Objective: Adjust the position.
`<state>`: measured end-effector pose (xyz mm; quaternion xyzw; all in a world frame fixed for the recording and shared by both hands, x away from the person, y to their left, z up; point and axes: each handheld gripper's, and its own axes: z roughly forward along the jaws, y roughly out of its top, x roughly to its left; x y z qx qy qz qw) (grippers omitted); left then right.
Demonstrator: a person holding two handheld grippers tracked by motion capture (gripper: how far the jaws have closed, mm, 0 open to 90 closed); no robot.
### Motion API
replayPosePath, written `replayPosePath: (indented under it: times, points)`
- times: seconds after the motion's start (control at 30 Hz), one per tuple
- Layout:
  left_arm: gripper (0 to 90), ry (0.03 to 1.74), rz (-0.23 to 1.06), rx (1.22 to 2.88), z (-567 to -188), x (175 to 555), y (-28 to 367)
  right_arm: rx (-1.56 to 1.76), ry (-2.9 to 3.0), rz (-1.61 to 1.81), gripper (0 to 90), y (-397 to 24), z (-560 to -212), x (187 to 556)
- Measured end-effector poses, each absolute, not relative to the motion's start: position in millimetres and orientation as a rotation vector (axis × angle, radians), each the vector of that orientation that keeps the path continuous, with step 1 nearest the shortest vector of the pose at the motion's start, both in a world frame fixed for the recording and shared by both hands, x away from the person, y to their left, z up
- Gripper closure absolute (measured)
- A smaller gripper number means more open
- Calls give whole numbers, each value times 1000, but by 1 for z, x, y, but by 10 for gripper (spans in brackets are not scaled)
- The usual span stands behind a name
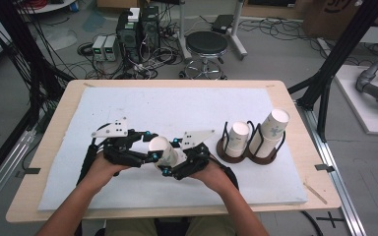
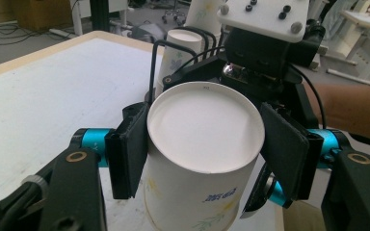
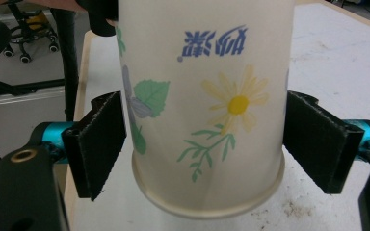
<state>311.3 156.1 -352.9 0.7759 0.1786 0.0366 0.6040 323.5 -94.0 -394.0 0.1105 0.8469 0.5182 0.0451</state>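
The left gripper (image 2: 200, 159) clamps the paper cup (image 2: 203, 159) near its closed base, held upside down between both grippers. The right gripper (image 3: 207, 144) straddles the rim end, its pads just off the wall, probably ready to take it over.

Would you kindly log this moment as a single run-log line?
left gripper: shut on paper cup near base | right gripper: pads flank its rim end, contact unclear | wire cup holder: two cup stacks
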Motion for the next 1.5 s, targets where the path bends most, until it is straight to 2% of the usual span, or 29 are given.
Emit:
replayPosePath:
  times: [0.23,0.47,0.5,0.53,1.03,1.5]
  points:
    - [370,414,84,1789,-352,310,158,323,2588,1601,303,-97,-393,324]
    - [352,410,82,1816,-354,311,156,319,2642,1558,334,-99,-392,323]
    - [309,426,88,1813,-354,311,155,318,2646,1552,334,-100,-391,324]
    - [150,465,95,1815,-355,312,156,319,2661,1530,335,-103,-389,324]
    - [153,426,69,1889,-351,312,161,222,2783,1234,337,-111,-376,325]
    - [156,370,59,1979,-350,310,154,129,2889,1025,334,-101,-357,326]
